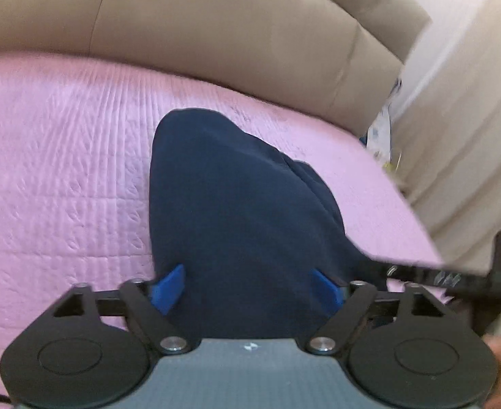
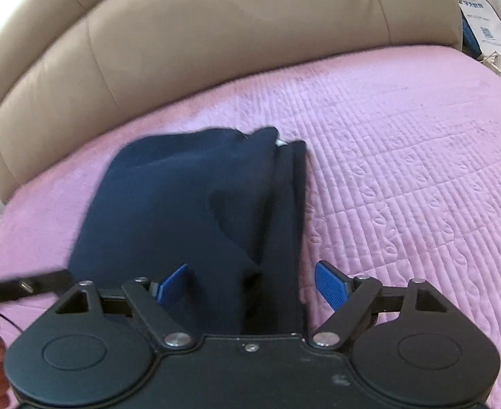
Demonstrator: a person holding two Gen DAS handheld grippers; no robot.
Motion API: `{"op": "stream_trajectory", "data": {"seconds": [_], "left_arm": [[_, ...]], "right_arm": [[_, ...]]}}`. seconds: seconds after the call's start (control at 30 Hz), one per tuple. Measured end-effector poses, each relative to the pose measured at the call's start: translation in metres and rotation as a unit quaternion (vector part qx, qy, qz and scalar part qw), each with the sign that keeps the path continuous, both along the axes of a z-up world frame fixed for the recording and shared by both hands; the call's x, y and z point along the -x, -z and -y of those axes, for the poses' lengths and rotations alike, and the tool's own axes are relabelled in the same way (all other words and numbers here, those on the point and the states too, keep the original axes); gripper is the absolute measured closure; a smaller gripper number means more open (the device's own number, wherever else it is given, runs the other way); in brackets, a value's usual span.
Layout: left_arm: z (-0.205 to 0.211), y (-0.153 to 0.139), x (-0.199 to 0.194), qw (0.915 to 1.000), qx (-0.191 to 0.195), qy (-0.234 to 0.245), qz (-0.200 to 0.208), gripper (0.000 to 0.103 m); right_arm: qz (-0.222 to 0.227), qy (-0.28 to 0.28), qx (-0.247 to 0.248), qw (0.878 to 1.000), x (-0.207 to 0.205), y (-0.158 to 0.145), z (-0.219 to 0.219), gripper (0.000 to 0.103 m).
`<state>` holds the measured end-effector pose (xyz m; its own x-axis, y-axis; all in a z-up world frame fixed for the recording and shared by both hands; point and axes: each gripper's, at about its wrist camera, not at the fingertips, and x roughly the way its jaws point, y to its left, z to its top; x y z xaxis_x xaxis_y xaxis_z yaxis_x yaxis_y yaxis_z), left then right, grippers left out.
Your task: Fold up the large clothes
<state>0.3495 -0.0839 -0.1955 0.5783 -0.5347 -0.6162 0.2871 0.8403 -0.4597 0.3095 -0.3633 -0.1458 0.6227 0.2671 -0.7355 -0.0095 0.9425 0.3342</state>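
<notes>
A bed covered by a pink quilted bedspread point(image 1: 63, 156) fills both views, bounded at its far edge by a padded beige headboard point(image 1: 216, 24). In the left wrist view a pale curtain point(image 1: 461, 143) hangs past the bed's right edge, with some small blurred items in the gap between curtain and headboard. In the right wrist view a white paper bag with blue print point(image 2: 478, 10) stands off the far right corner of the bed, beside a few small white objects too indistinct to name.

The navy garment point(image 1: 236, 204) lies on the bedspread, stretching from your grippers toward the headboard but stopping short of it. In the right wrist view the same garment point(image 2: 189, 204) shows overlapping layers, with a long straight band of cloth along its right side and a small light-coloured speck at its far end.

Your left gripper point(image 1: 250, 286) has its blue pads point(image 1: 168, 289) spread wide, one at each side of the cloth; the garment passes between them, unclamped.

Your right gripper point(image 2: 253, 286) is likewise spread: its left pad point(image 2: 172, 286) sits over the dark cloth, its right pad point(image 2: 330, 286) over bare pink bedspread just beside the garment's right edge.

Each view catches part of the other gripper at its lower side margin, blurred.
</notes>
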Motion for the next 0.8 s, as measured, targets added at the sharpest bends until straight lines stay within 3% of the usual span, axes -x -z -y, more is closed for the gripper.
{"op": "stream_trajectory", "data": {"seconds": [0.07,0.17,0.33,0.5,0.7,0.77,0.8], "left_arm": [[-0.005,0.010,-0.006,0.9998,0.012,-0.014,0.000,0.014],[-0.007,0.023,-0.019,0.9997,-0.007,-0.016,-0.019,0.013],[-0.022,0.050,-0.037,0.9943,0.072,-0.008,-0.078,0.008],[-0.025,0.072,-0.048,0.9810,0.145,-0.003,-0.128,0.007],[-0.009,0.078,-0.055,0.9779,0.150,-0.011,-0.145,0.003],[-0.002,0.075,-0.054,0.9807,0.130,-0.024,-0.144,0.012],[-0.001,0.073,-0.053,0.9818,0.124,-0.028,-0.141,0.021]], "right_arm": [[-0.006,-0.001,-0.012,1.000,-0.003,0.007,0.002,0.005],[-0.024,0.000,-0.052,0.998,-0.008,0.024,0.010,0.001],[-0.048,-0.007,-0.132,0.990,-0.014,0.046,0.025,0.000],[-0.061,-0.023,-0.152,0.986,-0.020,0.047,0.029,0.000],[-0.061,0.006,-0.152,0.986,-0.021,0.047,0.018,0.000],[-0.059,0.013,-0.136,0.989,-0.018,0.040,0.005,0.002],[-0.058,0.011,-0.138,0.989,-0.016,0.037,0.000,0.009]]}}
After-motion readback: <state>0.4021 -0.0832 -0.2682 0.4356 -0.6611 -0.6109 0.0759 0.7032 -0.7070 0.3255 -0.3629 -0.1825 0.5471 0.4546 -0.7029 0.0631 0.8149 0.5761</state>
